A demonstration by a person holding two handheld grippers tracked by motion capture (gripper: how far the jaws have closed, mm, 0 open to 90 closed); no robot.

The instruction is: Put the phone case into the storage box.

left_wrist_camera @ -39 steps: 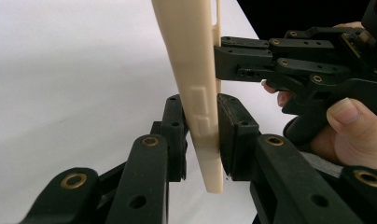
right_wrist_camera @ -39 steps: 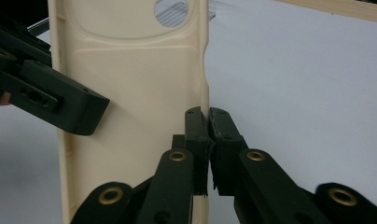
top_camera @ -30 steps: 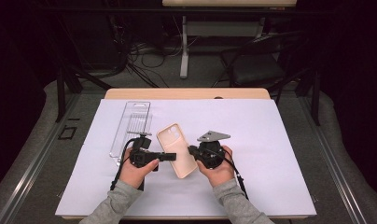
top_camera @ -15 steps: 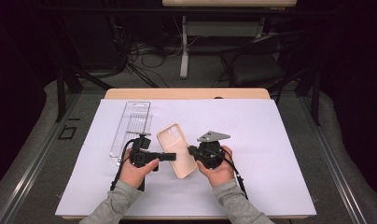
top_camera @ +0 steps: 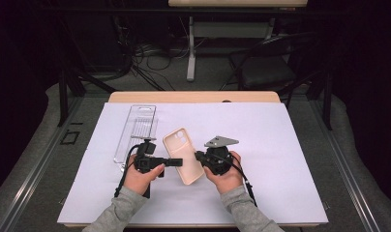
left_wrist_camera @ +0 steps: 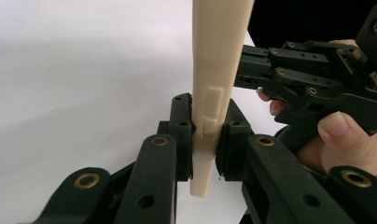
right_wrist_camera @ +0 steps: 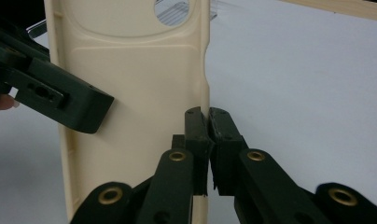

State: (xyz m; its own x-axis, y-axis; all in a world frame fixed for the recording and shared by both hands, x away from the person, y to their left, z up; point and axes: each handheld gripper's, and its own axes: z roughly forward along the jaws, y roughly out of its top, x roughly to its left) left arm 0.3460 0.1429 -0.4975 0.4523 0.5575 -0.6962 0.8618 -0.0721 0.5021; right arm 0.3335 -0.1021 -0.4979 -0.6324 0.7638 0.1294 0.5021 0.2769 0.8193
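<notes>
A beige phone case point(top_camera: 184, 155) is held just above the white-covered table point(top_camera: 280, 145) between both grippers, its hollow inside facing up. From the left, my left gripper point(top_camera: 176, 162) is shut on the case's long edge; in the left gripper view its pads clamp the side wall of the case point(left_wrist_camera: 214, 70) near the button bumps. My right gripper point(top_camera: 199, 157) is shut on the opposite edge. The right gripper view has its jaws point(right_wrist_camera: 206, 135) pinched on the thin rim of the case point(right_wrist_camera: 130, 93), below the camera cutout.
A clear plastic package point(top_camera: 135, 130) lies on the sheet at the back left, just behind the left hand. The table's wooden far edge point(top_camera: 193, 96) borders a dark floor with cables and chair legs. Bare white sheet extends to the right.
</notes>
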